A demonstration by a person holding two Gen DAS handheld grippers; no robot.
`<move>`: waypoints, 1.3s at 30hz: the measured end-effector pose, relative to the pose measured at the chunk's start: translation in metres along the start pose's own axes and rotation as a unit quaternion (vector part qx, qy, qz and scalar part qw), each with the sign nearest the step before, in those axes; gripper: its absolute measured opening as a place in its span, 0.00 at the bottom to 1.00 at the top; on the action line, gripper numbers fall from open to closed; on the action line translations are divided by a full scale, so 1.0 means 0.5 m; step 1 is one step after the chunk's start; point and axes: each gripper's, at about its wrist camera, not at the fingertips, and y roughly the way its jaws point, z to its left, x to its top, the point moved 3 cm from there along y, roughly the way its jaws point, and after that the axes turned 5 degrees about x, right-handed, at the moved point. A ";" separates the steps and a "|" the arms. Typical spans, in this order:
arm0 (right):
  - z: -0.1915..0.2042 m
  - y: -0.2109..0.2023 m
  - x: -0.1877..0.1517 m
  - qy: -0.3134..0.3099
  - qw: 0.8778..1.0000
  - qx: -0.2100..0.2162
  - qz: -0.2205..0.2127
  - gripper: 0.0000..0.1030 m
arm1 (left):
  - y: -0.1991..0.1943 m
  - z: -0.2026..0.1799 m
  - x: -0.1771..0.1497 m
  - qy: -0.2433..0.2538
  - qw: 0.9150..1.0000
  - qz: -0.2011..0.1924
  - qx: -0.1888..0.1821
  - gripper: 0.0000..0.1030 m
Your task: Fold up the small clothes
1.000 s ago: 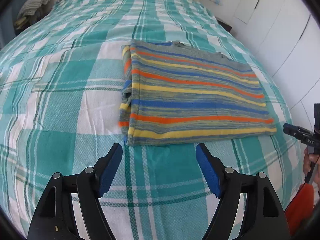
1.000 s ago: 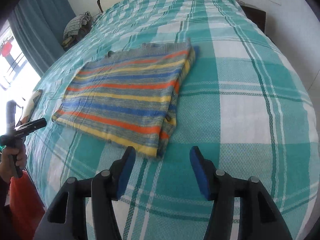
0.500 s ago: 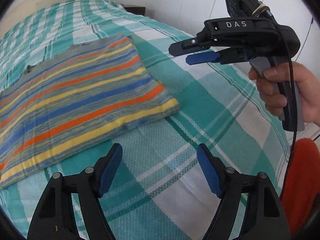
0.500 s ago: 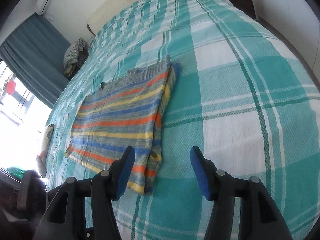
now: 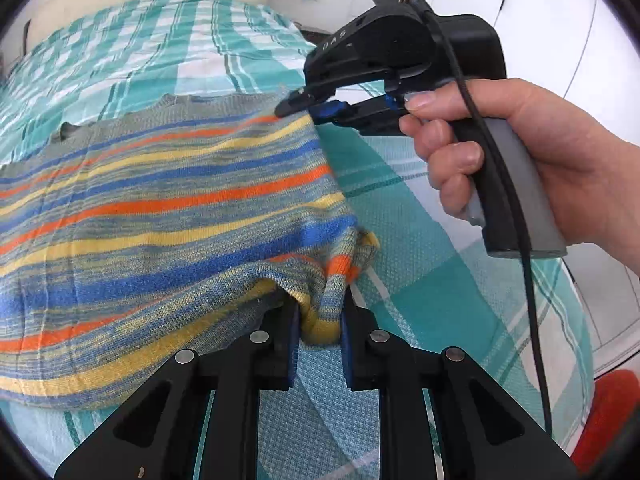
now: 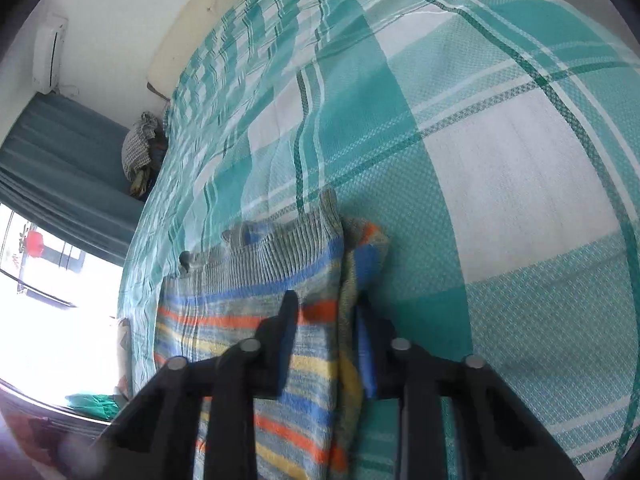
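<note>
Left wrist view: the left gripper (image 5: 319, 330) is closed on a bunched corner of the sweater (image 5: 168, 216), a striped knit lying folded on the bed (image 5: 432, 292). The pinched yellow hem sits between the blue pads at about 6 o'clock, and the cloth rises in a soft hump just above them. At 1 o'clock the right gripper (image 5: 308, 106), held in the right hand (image 5: 516, 160), is nipped onto the far corner of the same edge.

By the look of it, the knit is light, limp and stretchy. It will sag between two held corners and carry no shape of its own. The loose weave should give the pads good purchase, though a thin pinch may slip off the top layer alone. Corners along one edge seem the right places to hold, taking all layers at once.

Right wrist view: the right gripper (image 6: 326, 320) is clamped over the sweater (image 6: 256, 292) at 6 o'clock, with the side edge and a rolled inner layer between its fingers. The grey ribbed band runs across at 11 o'clock, flat on the bed (image 6: 500, 160). Whether every layer is caught cannot be told.
</note>
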 end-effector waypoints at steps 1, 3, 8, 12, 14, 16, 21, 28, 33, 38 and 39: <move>0.017 -0.001 0.004 -0.011 1.000 -0.012 -0.002 0.08 | -0.012 0.002 -0.002 -0.006 1.000 -0.002 -0.004 0.15; 0.059 -0.012 0.007 -0.042 0.999 -0.012 -0.010 0.08 | -0.022 0.002 -0.008 -0.011 1.000 0.013 0.003 0.21; 0.084 -0.026 0.007 -0.075 0.996 -0.050 -0.001 0.08 | -0.054 0.002 -0.059 -0.010 0.998 0.055 -0.030 0.58; 0.062 -0.032 0.009 -0.072 0.996 -0.048 0.003 0.08 | -0.095 -0.025 -0.080 0.084 0.996 0.013 -0.012 0.58; 0.062 -0.031 0.010 -0.078 0.996 -0.047 0.007 0.08 | -0.085 -0.058 -0.067 0.148 0.989 -0.001 -0.003 0.58; 0.067 -0.033 0.012 -0.086 0.995 -0.044 0.011 0.08 | -0.057 -0.098 -0.056 0.218 0.975 -0.019 0.027 0.63; 0.087 -0.032 0.021 -0.127 0.990 -0.037 0.047 0.08 | 0.033 -0.143 -0.039 0.314 0.946 -0.021 0.080 0.62; 0.132 -0.030 0.035 -0.170 0.982 -0.034 0.075 0.08 | -0.038 -0.053 0.056 0.118 0.992 -0.030 -0.026 0.05; 0.247 -0.011 0.047 -0.182 0.982 0.019 0.052 0.08 | -0.206 0.140 0.091 -0.088 0.987 -0.089 -0.098 0.05; 0.396 0.107 0.015 -0.204 0.976 0.053 0.061 0.08 | -0.251 0.370 0.039 -0.222 0.969 -0.090 -0.053 0.05; 0.421 0.137 0.004 -0.204 0.975 0.057 0.064 0.08 | -0.248 0.408 0.018 -0.246 0.965 -0.085 -0.044 0.04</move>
